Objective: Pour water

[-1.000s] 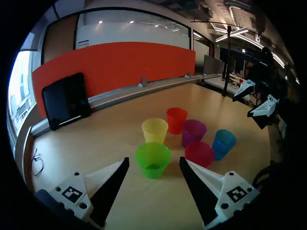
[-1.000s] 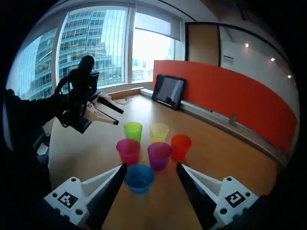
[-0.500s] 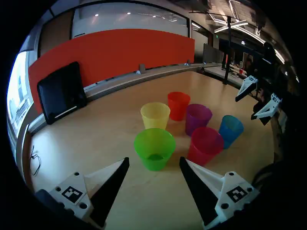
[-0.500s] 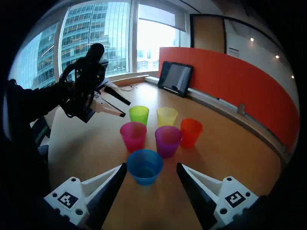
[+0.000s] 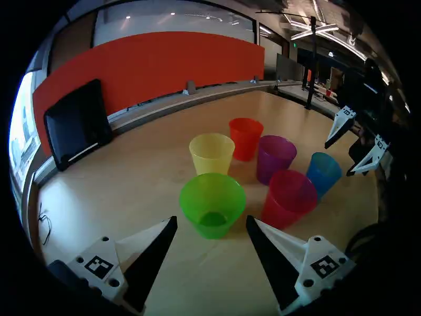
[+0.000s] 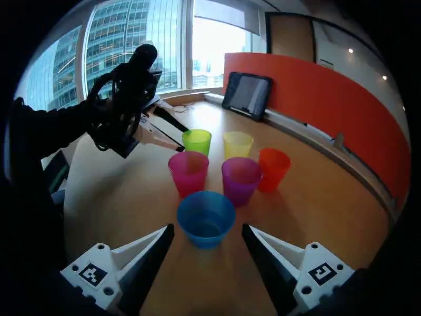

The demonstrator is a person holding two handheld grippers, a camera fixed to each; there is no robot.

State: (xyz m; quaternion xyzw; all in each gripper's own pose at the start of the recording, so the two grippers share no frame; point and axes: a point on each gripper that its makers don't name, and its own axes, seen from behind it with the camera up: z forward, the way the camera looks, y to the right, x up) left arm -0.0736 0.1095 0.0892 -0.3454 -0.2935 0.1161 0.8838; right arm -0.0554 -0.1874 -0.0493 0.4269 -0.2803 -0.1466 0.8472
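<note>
the left hand-held gripper (image 5: 210,218) points forward and a little downward, its two fingers spread wide with nothing clamped between them. the right hand-held gripper (image 6: 207,226) is posed alike: fingers parted wide, pads pressing on nothing. in the right gripper view the left hand-held gripper (image 6: 183,140) appears farther off at the upper left, angled down to the right, fingers apart, held by a hand (image 6: 108,121) on a dark-sleeved arm (image 6: 47,131). in the left gripper view the right hand-held gripper (image 5: 337,160) sits at the far right, fingers parted and slanting down-left.
</note>
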